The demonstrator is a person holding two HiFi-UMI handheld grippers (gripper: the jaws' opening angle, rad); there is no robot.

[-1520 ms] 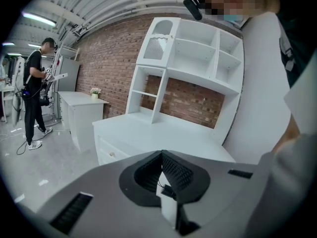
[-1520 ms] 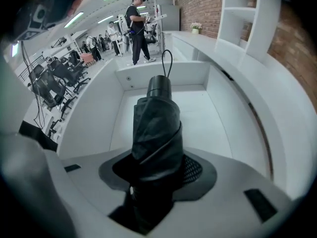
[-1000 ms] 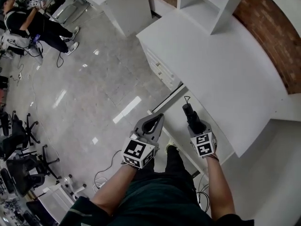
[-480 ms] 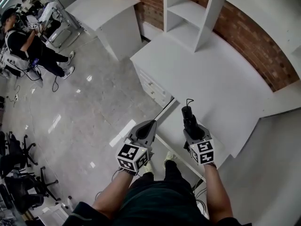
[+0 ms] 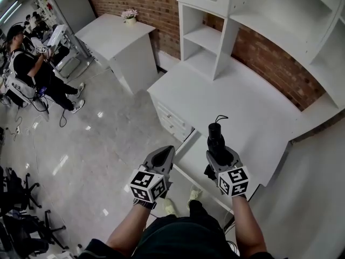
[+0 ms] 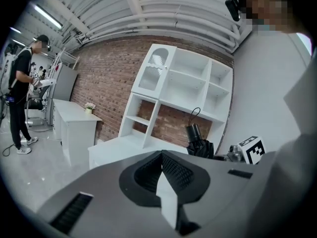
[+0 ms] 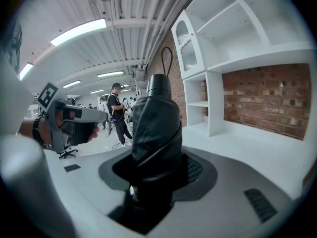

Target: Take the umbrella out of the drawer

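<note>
The right gripper [image 5: 218, 151] was clamped on the folded black umbrella [image 5: 215, 135], held above the open drawer [image 5: 187, 154] at the white desk's [image 5: 248, 109] near edge, while the left gripper's [image 5: 164, 152] jaws were together, empty.

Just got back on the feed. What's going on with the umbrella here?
The person's right gripper is clamped on the folded black umbrella, whose strap end sticks out past the jaws. It is held up at the front of the white desk, above the open drawer. The left gripper is beside it with its jaws together and nothing in them. The umbrella looks clear of the drawer and has not yet been set down.
</note>
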